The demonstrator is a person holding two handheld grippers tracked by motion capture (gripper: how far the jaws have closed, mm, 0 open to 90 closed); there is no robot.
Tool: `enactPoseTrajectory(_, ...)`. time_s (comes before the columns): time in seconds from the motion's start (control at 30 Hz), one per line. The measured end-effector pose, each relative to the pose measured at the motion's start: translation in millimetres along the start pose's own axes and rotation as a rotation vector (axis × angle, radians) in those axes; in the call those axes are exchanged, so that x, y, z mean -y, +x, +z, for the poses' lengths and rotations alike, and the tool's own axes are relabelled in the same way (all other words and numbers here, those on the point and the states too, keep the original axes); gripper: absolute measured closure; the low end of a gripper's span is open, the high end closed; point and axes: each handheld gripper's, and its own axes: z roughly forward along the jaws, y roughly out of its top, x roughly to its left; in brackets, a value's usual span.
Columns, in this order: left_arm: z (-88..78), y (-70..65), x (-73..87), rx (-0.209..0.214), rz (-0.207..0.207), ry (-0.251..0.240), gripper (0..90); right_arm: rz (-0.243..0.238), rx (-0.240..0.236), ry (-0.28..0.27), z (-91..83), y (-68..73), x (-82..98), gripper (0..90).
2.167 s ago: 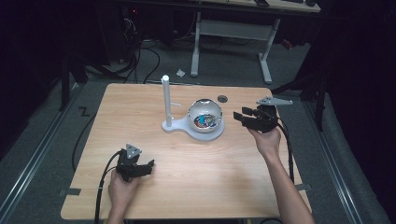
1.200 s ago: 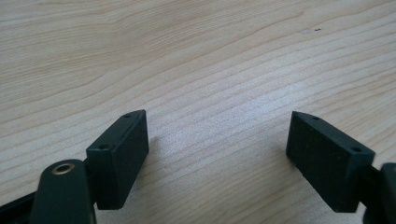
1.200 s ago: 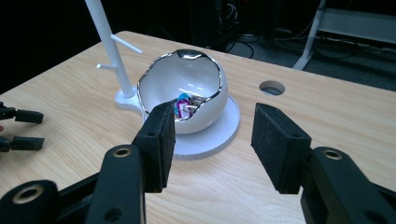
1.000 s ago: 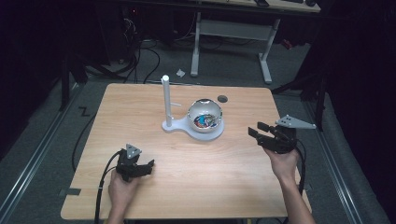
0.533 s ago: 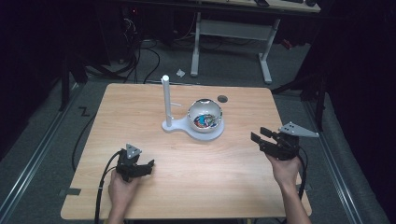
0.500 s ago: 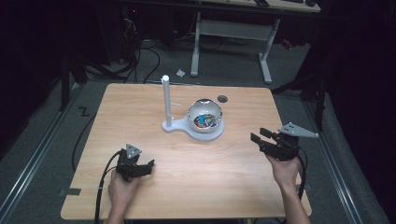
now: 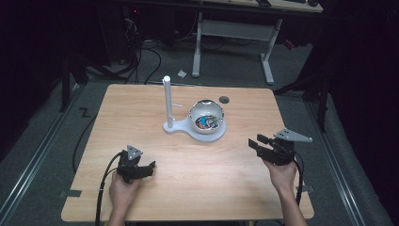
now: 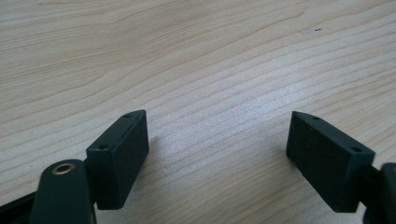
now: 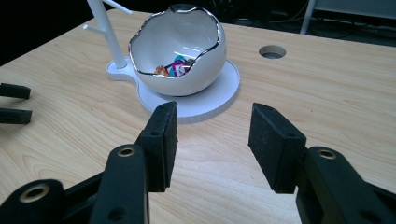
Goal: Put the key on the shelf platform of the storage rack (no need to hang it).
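Observation:
A white egg-shaped bowl with a silver rim (image 7: 206, 117) (image 9: 180, 51) stands on a white base plate (image 7: 195, 133) (image 9: 212, 95) at the table's middle, with colourful small items inside. A white post (image 7: 167, 101) (image 9: 105, 28) rises from the same base. My right gripper (image 7: 259, 142) (image 9: 212, 140) is held near the table's right edge, open, nothing between its jaws, pointing at the bowl. My left gripper (image 7: 146, 168) (image 8: 217, 154) rests low at the front left, open over bare wood.
The wooden table (image 7: 141, 122) has a round cable hole (image 7: 224, 99) (image 9: 272, 51) behind the bowl. Cables trail from both grippers. A white desk frame (image 7: 235, 33) stands on the floor beyond the table. The left gripper's jaw tips (image 9: 14, 102) show at the right gripper view's left edge.
My right gripper has drawn back from beside the bowl toward the front right of the table and lower. The left gripper has stayed still.

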Motion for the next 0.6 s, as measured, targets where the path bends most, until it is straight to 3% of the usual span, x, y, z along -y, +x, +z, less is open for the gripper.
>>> enactPoseTrajectory(0.6, 0.0, 0.0, 0.0, 0.0, 0.0, 0.0, 21.5, 0.016, 0.022, 0.021, 18.0, 0.4, 17.8, 53.2)
